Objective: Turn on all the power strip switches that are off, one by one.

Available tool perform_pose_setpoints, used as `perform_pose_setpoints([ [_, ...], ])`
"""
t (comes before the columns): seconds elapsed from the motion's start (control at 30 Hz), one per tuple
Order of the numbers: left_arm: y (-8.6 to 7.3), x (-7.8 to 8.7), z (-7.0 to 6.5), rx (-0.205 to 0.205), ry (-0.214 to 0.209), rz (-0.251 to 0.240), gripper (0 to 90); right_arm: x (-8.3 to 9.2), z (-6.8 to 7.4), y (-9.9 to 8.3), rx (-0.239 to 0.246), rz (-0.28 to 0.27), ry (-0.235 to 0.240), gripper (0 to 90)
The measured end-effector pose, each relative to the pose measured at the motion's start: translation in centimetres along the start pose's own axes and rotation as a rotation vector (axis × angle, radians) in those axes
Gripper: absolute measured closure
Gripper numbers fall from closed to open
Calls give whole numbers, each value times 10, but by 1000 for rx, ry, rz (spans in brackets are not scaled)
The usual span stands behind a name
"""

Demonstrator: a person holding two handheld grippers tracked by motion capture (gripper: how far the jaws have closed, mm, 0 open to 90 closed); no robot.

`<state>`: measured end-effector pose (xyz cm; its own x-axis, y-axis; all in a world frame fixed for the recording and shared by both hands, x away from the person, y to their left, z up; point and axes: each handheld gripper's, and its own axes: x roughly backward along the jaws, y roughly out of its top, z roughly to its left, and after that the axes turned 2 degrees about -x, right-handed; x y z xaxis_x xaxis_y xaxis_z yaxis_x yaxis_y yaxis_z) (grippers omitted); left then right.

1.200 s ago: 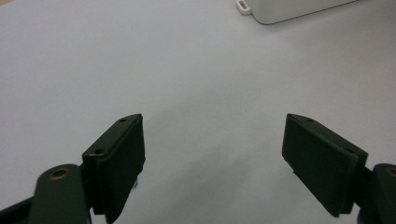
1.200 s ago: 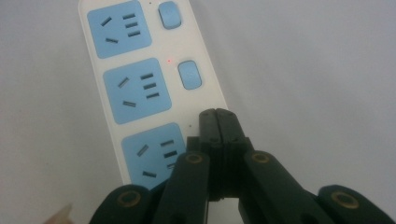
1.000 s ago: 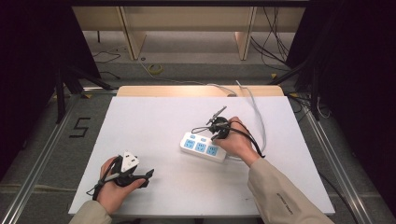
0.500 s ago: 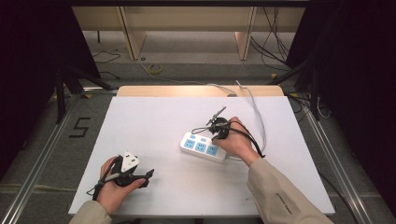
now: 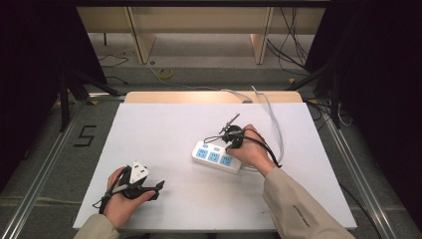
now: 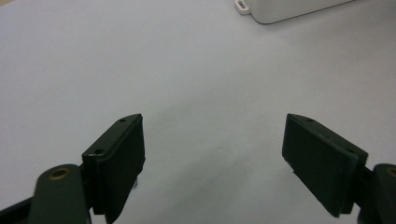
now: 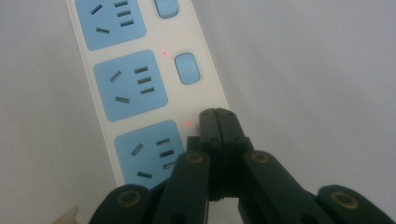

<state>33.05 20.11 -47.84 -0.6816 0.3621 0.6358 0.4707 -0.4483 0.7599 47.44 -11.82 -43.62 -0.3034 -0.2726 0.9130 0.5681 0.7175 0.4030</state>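
Observation:
A white power strip [image 5: 215, 157] with three blue sockets lies right of the table's middle. Seen close in the right gripper view, the strip [image 7: 130, 86] has a blue switch [image 7: 188, 68] beside each socket and small red lights lit. My right gripper [image 7: 215, 116] is shut with nothing between its pads, and its tips rest on the strip where the nearest socket's switch sits, hiding it. From above, the right gripper [image 5: 230, 147] is at the strip's right end. My left gripper [image 5: 157, 190] rests open at the front left; its jaws [image 6: 212, 149] stand wide over bare table.
The white table [image 5: 164, 129] has a wooden far edge. The strip's white cable [image 5: 276, 124] loops off behind the right hand toward the back. In the left gripper view a corner of the strip [image 6: 289, 9] lies farther ahead. A "5" mark [image 5: 85, 135] is on the floor at left.

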Motion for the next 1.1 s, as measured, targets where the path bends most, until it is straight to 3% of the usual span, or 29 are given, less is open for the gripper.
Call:
perform_pose_setpoints([
  [0.3,1,0,-1,-3,-7,3,210,-1,-3,-2,-26,-13,26,900],
  [0.6,0,-1,-2,3,-15,3,210,0,-4,-2,-24,-5,46,900],
  [0.87,0,-1,-2,9,-14,0,210,9,-7,-1,-34,-71,32,900],
  [1.1,0,1,-1,4,-12,2,210,16,-9,1,-48,-78,34,900],
])
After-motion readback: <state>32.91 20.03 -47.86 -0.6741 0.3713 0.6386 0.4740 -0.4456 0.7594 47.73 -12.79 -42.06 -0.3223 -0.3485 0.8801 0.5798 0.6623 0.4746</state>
